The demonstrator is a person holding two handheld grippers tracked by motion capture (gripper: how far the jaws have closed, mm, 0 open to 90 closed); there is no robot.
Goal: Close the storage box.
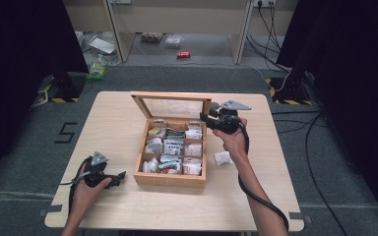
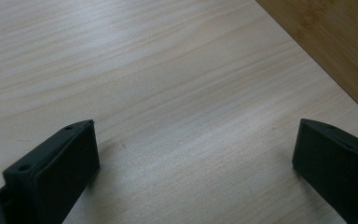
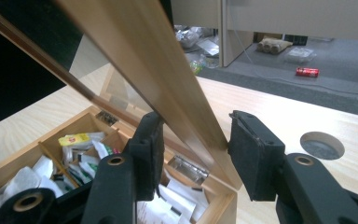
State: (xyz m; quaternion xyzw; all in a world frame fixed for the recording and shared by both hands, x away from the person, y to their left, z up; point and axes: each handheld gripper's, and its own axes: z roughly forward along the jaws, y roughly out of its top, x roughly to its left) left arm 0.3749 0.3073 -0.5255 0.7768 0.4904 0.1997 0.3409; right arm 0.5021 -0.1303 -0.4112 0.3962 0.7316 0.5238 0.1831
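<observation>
While its two black jaws straddle the right side rail of the raised lid (image 3: 168, 79), the right claw (image 3: 193, 149) holds nothing firmly that I can confirm: one pad lies against the inner face of the rail, the other sits at its outer edge, and a real squeeze cannot be told from these views. That lid belongs to the wooden box (image 1: 171, 177), which stands at the middle of the desk (image 1: 118, 206); the lid stands up at the box's far edge. My reading is that the lid is being swung on its hinges, either to shut it or to set it further back. The next move calls for following the hinge arc rather than pushing straight, with the pads kept on the slim rail so it does not slip out.

To the box's left, the left claw (image 1: 119, 176) rests low over the desk, jaws wide apart and empty.

Smooth pale bamboo frames the lid's clear pane. Inside the box, thin partitions make compartments packed with paper tea sachets (image 1: 173, 146). One white sachet (image 1: 222, 158) lies on the desk just right of the box. A round cable hole (image 3: 322, 145) is cut in the desk beyond the lid.
</observation>
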